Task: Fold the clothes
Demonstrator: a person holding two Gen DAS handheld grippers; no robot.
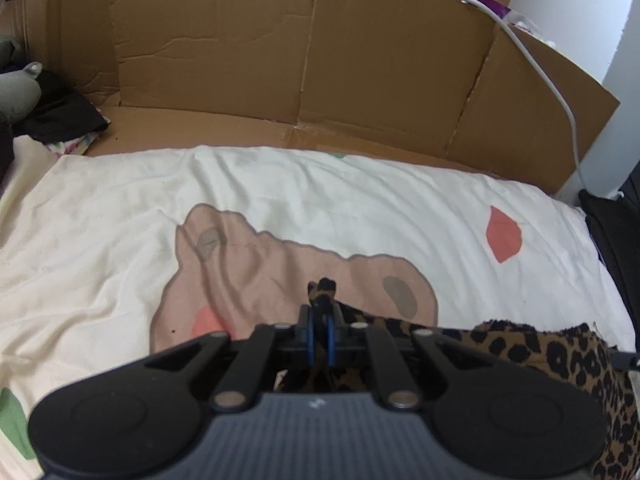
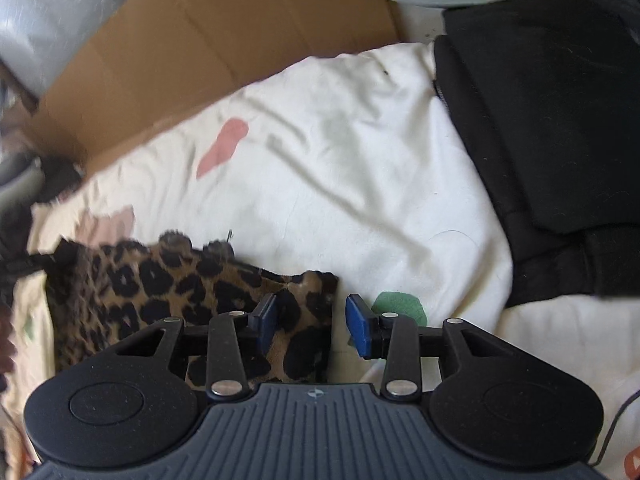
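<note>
While the left tool (image 1: 320, 334) was clamped on a pinch of the leopard-print garment (image 1: 560, 356), its blue pads (image 1: 306, 336) stood almost together with a tuft of the spotted fabric sticking up between and beyond them. From that pinch the garment ran off to the right and down along the lower right edge of the left wrist view, over the cream bedsheet (image 1: 120, 216). A pinkish-brown animal print (image 1: 260, 272) on the sheet lay just past the fingertips, and a red patch (image 1: 503, 240) sat farther right. A flattened cardboard sheet (image 1: 320, 52) stood behind the bed, with a white cable (image 1: 560, 96) trailing down its right side. Dark clothing (image 1: 60, 116) lay heaped at the far left.

In the right wrist view, the right tool (image 2: 312, 320) was spread wide and gripped nothing. Its left pad (image 2: 268, 316) hung over the garment's near corner (image 2: 304, 312), while its right pad (image 2: 360, 328) was over bare sheet beside a green patch (image 2: 400, 306); whether either pad touched cloth could not be told. The leopard-print garment (image 2: 160, 284) lay spread on the bedsheet (image 2: 360, 152), reaching away to the left. A black bag or cushion (image 2: 552, 120) rested on the bed to the right, well apart from the garment. Cardboard (image 2: 200, 40) rose at the upper left.
</note>
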